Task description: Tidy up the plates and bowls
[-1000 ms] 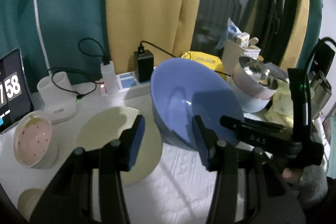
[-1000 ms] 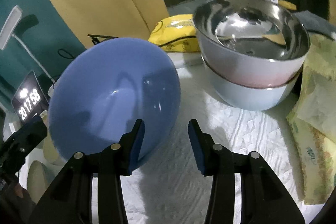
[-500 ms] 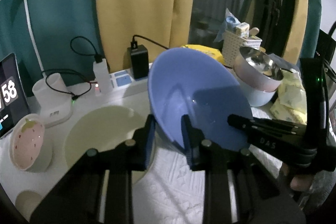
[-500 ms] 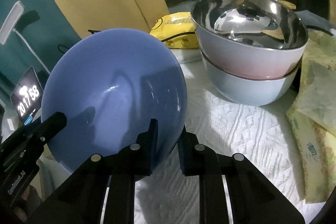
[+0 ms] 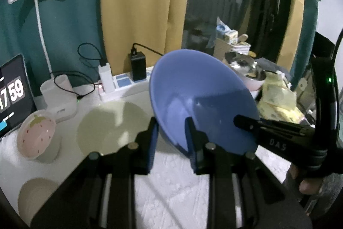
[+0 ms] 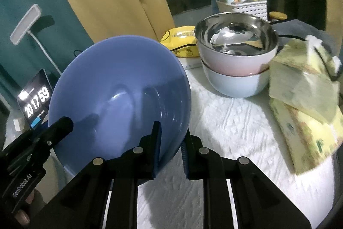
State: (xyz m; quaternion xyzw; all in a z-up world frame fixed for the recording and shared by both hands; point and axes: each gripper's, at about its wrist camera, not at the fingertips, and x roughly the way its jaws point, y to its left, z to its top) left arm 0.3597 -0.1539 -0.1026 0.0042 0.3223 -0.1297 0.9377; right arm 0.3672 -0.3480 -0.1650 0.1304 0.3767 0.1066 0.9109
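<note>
A large blue bowl [image 5: 199, 96] hangs tilted on edge above the white tablecloth, its inside facing both cameras. My left gripper [image 5: 171, 134] is shut on its lower rim, one pad inside and one outside. My right gripper [image 6: 171, 136] is shut on the rim at the opposite side in the same way. The left wrist view shows a finger [image 5: 257, 126] of the right gripper on the bowl's right edge. In the right wrist view the blue bowl [image 6: 120, 89] has a left gripper finger [image 6: 55, 128] at its lower left.
A cream plate [image 5: 111, 123] lies left of the bowl, with a pink strawberry bowl [image 5: 35, 134] and a small cream bowl [image 5: 36, 196] further left. Two stacked steel-lined bowls [image 6: 235, 61] stand at the right, by yellow tissue packs [image 6: 304, 100]. A power strip [image 5: 120, 83] and clock tablet [image 5: 12, 96] sit behind.
Both grippers, open around the bowl's rim a second ago, have shut on it. The bowl has since risen a little, held between them.
</note>
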